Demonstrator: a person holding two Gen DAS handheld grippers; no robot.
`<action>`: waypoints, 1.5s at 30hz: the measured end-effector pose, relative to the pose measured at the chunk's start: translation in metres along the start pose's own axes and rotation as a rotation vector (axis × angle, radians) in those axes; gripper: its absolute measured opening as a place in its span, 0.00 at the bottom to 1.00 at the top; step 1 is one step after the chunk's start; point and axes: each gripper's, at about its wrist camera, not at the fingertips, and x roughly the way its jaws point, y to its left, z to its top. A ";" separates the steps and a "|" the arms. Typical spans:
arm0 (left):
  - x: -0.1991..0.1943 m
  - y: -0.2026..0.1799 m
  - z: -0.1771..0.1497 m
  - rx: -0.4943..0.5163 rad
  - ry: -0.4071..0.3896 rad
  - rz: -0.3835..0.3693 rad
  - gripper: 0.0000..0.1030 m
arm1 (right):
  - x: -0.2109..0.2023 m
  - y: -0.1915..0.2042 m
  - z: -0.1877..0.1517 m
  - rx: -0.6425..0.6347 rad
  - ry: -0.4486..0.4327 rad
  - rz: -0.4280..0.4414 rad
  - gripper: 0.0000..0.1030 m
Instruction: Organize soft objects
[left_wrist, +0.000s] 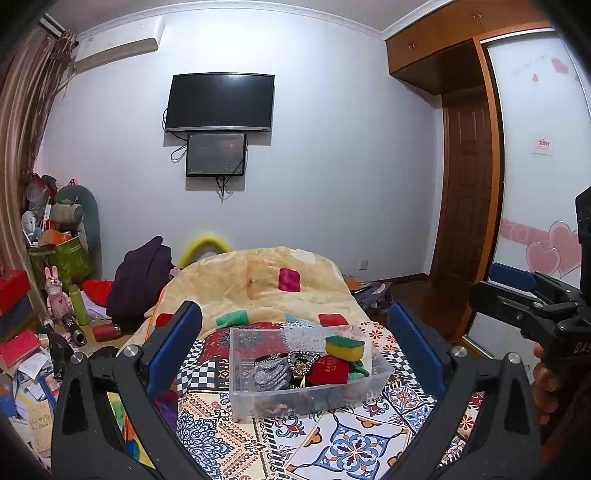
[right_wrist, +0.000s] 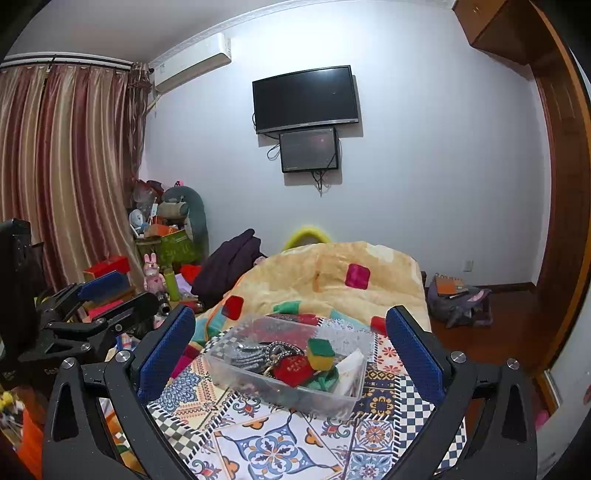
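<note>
A clear plastic bin (left_wrist: 258, 402) (right_wrist: 240, 373) sits on the patterned cloth (left_wrist: 351, 443) (right_wrist: 266, 450). In it lie a yellow-green sponge (left_wrist: 344, 347) (right_wrist: 320, 353), a red pouch (left_wrist: 328, 369) (right_wrist: 294, 369), a silver glitter piece (left_wrist: 269, 373) (right_wrist: 245, 356), a green cloth and a dark beaded item. My left gripper (left_wrist: 295, 347) is open and empty, held in front of the bin. My right gripper (right_wrist: 291, 350) is open and empty, also facing the bin. Each gripper shows at the edge of the other's view.
A beige blanket with coloured patches (left_wrist: 266, 280) (right_wrist: 332, 273) is heaped behind the bin. A dark garment (left_wrist: 140, 280) lies at its left. Clutter, boxes and toys (left_wrist: 55, 295) fill the left floor. A backpack (right_wrist: 458, 302) sits at the right, by the wooden door.
</note>
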 end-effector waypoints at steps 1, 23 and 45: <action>0.000 0.000 0.000 0.000 0.000 0.000 0.99 | 0.000 0.000 0.000 0.000 0.000 0.000 1.00; -0.001 -0.004 -0.001 0.011 -0.002 0.004 1.00 | -0.004 0.003 0.002 0.000 -0.010 0.004 1.00; -0.001 -0.005 0.000 -0.006 0.009 -0.009 1.00 | -0.010 0.006 0.004 0.004 -0.019 0.004 1.00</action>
